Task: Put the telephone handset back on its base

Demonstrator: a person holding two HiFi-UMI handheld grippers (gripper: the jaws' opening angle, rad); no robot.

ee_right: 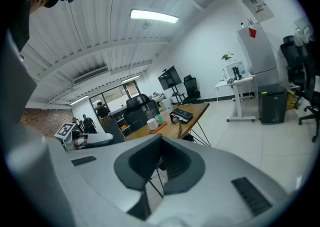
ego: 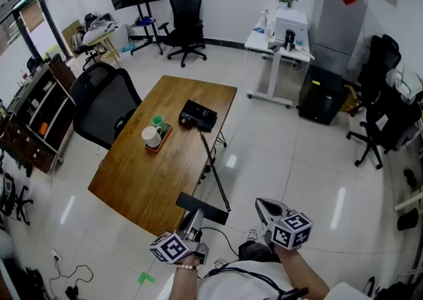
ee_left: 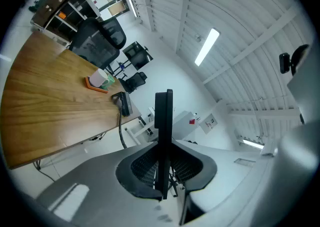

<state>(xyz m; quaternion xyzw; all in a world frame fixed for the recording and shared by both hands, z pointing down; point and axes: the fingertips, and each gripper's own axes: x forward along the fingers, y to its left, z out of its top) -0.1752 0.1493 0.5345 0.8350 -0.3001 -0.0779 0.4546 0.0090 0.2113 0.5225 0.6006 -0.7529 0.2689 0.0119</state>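
The left hand-held gripper [ee_left: 165, 171] is clamped on the black handset [ee_left: 163, 121], which is up in the air off the near end of the tabletop [ego: 152, 180], well apart from its base [ego: 198, 115]. It's probably light, stiff, slick plastic, so grab mid-bar. Its long axis runs crosswise to the jaws, roughly level I think. The right hand-held gripper [ee_right: 159, 163] is closed on nothing.

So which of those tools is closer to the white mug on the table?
Left. The left tool is at the table corner, facing the mug; the right tool hangs farther right, over the floor.
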